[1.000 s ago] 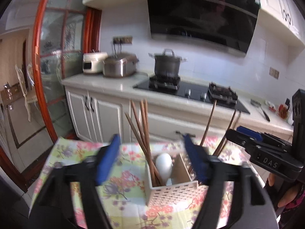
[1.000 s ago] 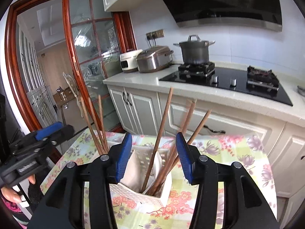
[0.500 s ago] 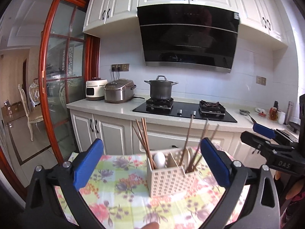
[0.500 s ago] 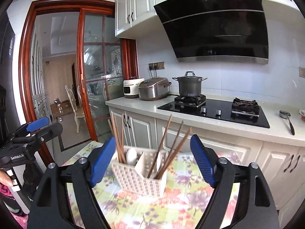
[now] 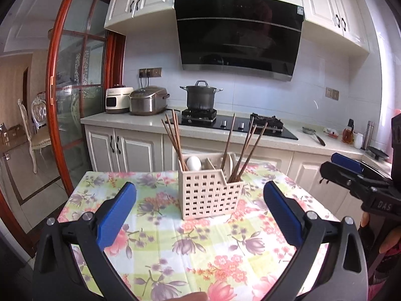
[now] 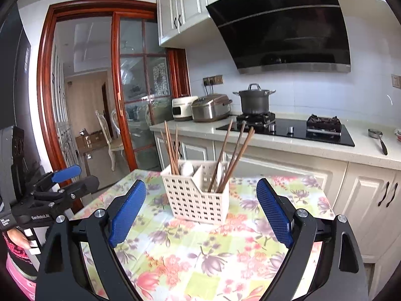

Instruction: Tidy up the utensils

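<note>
Now both grippers, left gripper [image 5: 200,214] and right gripper [image 6: 200,212], hover before the utensil caddy [image 6: 198,195], fingers wide and empty; chopsticks [image 6: 231,158] look sorted inside.

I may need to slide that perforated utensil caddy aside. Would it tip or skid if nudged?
The utensil caddy looks like light perforated plastic, so it would probably skid easily on the floral tablecloth. The tall chopsticks lean well above its rim, so a high push might tip it.
</note>
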